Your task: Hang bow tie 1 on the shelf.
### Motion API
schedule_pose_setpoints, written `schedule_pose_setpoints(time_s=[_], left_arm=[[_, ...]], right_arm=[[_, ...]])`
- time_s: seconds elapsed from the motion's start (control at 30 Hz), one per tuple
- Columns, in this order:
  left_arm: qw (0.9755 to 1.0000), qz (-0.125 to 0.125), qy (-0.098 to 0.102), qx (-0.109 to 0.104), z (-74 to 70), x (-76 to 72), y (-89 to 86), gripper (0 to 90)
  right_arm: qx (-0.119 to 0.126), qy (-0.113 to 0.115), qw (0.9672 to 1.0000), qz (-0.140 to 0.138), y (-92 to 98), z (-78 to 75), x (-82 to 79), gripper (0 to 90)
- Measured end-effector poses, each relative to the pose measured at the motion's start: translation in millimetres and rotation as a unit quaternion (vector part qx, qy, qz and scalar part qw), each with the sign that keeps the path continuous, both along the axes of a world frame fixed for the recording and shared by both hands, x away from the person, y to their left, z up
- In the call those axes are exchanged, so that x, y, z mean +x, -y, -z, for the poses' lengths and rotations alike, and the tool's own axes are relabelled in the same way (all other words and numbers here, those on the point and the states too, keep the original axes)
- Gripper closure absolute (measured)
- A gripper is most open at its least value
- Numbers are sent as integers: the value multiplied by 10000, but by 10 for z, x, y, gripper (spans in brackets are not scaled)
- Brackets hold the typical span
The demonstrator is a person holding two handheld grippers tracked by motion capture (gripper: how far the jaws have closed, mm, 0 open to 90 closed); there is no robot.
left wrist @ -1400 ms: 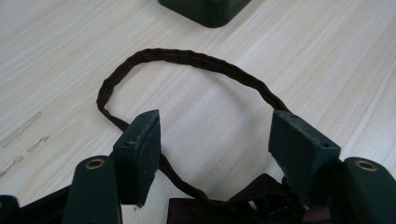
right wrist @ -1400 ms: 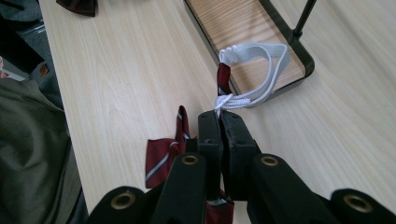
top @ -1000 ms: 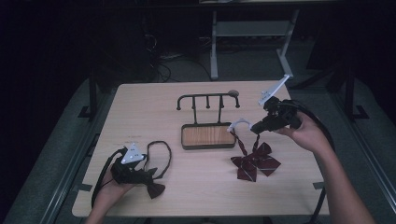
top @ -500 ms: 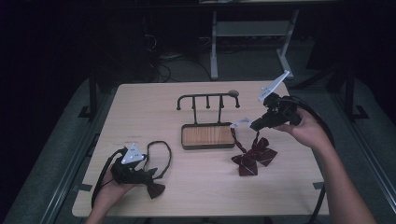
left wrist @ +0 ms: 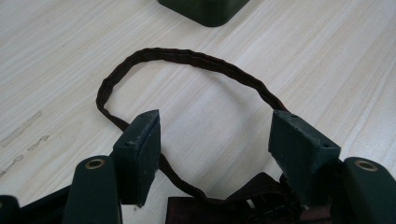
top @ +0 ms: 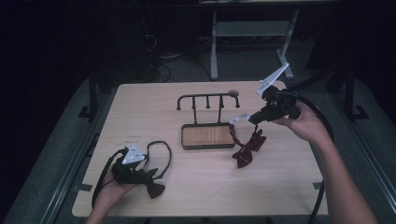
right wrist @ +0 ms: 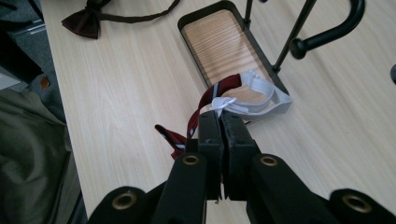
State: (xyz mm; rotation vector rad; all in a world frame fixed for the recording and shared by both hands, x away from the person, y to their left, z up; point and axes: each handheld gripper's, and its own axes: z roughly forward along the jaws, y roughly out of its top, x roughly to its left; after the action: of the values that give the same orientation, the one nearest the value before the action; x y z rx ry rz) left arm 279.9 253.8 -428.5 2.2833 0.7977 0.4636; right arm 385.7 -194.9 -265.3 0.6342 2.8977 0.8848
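On the table (top: 140, 112), a tray rack (top: 208, 136) sat just beyond my right gripper (right wrist: 219, 122), whose jaws pinched a red bow tie's (top: 247, 148) white strap (right wrist: 254, 95), while my left gripper (left wrist: 217, 142) stood spread over a dark bow tie's (top: 155, 189) loop (left wrist: 187, 58).

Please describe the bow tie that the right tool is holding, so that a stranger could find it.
On the wooden table, look right of the hook rack's tray. The red striped bow tie hangs there by its white strap; the other bow tie is plain dark brown.
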Motion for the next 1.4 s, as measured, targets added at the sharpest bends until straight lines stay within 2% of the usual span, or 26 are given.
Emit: schedule_pose_setpoints(time_s=[0.37,1.0,1.23,1.4], left_arm=[[10000,3,-2,7,-5,6,-5,348],[10000,13,-38,14,-16,7,-14,348],[10000,15,-26,1,-12,7,-9,349],[10000,27,-41,14,-15,8,-11,348]], right_arm=[[-3,164,9999,-55,-75,-208,-7,877],[-78,364,9991,-189,-239,-414,1,876],[-62,380,9992,-114,-242,-485,56,876],[-75,268,9996,16,-218,-454,192,875]])
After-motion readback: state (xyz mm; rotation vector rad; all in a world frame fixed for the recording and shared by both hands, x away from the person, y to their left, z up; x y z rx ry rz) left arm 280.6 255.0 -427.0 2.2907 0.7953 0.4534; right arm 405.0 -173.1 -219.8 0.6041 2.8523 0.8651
